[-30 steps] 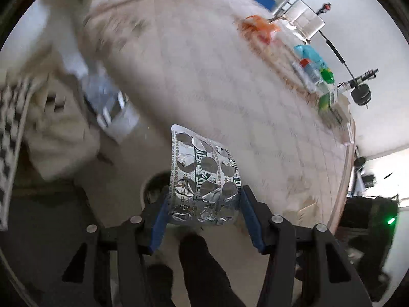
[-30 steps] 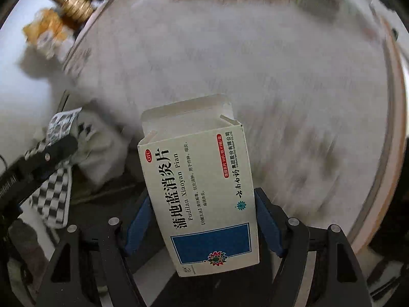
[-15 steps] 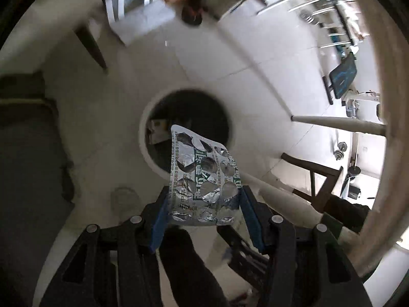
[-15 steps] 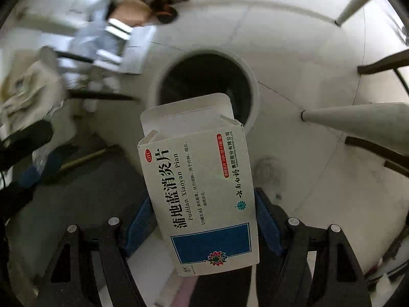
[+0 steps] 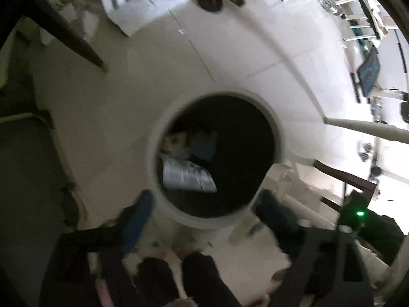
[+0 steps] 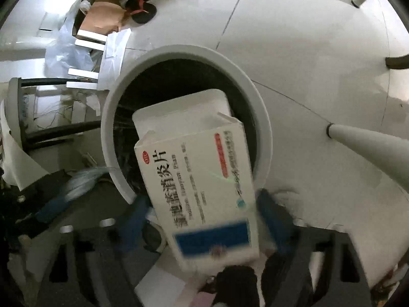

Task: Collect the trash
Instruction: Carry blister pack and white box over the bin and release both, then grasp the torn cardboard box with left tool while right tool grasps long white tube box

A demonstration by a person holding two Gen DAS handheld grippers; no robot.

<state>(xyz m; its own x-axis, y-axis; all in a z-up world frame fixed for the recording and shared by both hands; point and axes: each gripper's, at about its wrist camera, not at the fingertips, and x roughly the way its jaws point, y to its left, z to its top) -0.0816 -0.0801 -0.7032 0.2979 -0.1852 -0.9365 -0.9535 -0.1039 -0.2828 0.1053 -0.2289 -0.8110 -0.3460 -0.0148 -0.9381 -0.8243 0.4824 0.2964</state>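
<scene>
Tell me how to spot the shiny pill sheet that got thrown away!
Find the round white trash bin on the pale floor, below the left gripper. Look inside its dark hole. The pill sheet is the crinkly silver piece, shinier than anything beside it.

floor: pale glossy tile floor point(image 5: 230, 51), thin grout lines
furniture: dark wooden leg point(image 5: 69, 38) left of the white tapered table leg point(image 6: 370, 148)
light: bright daylight glare beyond the table leg
</scene>
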